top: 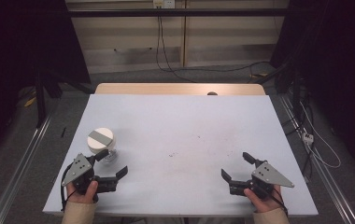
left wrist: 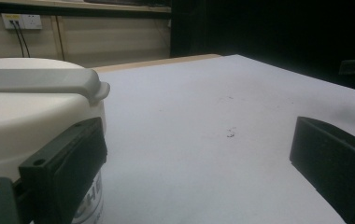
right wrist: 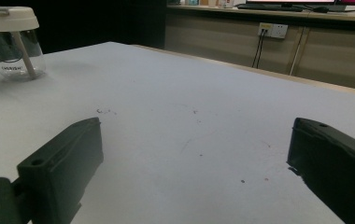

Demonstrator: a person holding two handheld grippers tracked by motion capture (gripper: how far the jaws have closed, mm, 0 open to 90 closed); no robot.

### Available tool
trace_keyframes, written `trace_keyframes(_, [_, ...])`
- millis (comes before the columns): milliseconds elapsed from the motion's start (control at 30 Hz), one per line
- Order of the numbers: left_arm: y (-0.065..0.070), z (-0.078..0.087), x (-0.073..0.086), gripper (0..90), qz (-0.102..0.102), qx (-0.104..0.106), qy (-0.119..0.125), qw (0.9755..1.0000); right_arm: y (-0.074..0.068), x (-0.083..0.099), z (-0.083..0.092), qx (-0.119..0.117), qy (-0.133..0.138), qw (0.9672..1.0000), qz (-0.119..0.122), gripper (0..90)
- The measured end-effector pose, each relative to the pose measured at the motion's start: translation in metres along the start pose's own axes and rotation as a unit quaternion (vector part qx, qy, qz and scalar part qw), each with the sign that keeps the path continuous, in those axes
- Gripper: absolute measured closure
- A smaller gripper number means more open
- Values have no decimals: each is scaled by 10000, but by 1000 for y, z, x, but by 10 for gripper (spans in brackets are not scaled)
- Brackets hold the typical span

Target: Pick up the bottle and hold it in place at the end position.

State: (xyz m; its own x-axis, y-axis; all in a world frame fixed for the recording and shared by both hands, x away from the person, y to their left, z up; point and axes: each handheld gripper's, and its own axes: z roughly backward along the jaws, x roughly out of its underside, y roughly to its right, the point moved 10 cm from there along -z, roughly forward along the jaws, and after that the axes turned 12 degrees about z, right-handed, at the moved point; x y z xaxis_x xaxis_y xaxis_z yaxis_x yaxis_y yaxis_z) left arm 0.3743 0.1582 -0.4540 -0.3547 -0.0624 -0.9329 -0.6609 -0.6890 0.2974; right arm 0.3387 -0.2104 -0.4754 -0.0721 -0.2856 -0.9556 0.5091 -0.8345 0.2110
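Cup point(top: 102, 143) with a white lid stands upright near the left edge of the table point(top: 185, 121), toward the near side, just beyond the left gripper point(top: 112, 163). That gripper lies low and level in the person's left hand point(top: 80, 192), its jaws spread wide and empty; one jaw sits right beside the cup's clear wall, though I cannot tell if it touches. Placed this way, the cup seems ready to be taken from the side, below the lid.

On the near right, the right gripper point(top: 236, 167) rests equally low in the right hand point(top: 262, 198), jaws also wide apart with nothing between them, pointing inward across the bare middle, well apart from the cup.

Farther off, the wooden edge point(top: 180, 88) of the table shows, and beyond it cables point(top: 166, 60) trail on the floor.
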Motion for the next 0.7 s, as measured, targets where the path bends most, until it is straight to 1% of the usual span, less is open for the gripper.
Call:
trace_keyframes(200, [-1, 2, 0, 34, -10, -31, -6, 10000, 0, 0, -1, -14, -1, 10000, 11, 32])
trace_keyframes(267, [-1, 3, -3, 33, -16, -56, 81, 10000, -1, 0, -1, -23, 7, 10000, 23, 32])
trace_keyframes(333, [-1, 4, -5, 33, -13, -63, 100, 9999, -1, 0, -1, -15, 11, 10000, 26, 32])
trace_keyframes(400, [-2, 8, -10, 33, 9, -105, 209, 9997, 0, 0, -1, -7, 14, 10000, 20, 33])
trace_keyframes(467, [-3, 10, -12, 33, -17, -123, 233, 9997, 0, 1, -1, 2, -6, 10000, 24, 32])
trace_keyframes(533, [-9, 17, -17, 35, -89, -311, 298, 9990, 1, 0, -1, 7, 9, 10000, 8, 33])
trace_keyframes(567, [-12, 19, -19, 35, -65, -393, 335, 9986, 1, 0, -1, 10, 18, 10000, 5, 33])
trace_keyframes(600, [-12, 19, -19, 35, -65, -393, 335, 9986, 1, 0, -1, 10, 18, 10000, 5, 33])
trace_keyframes(633, [-17, 23, -19, 35, 19, -474, 343, 9983, 0, 0, -1, 3, 11, 10000, 4, 33])
trace_keyframes(700, [-22, 25, -19, 35, 18, -565, 330, 9979, 0, 1, -2, -1, -2, 10000, 13, 33])
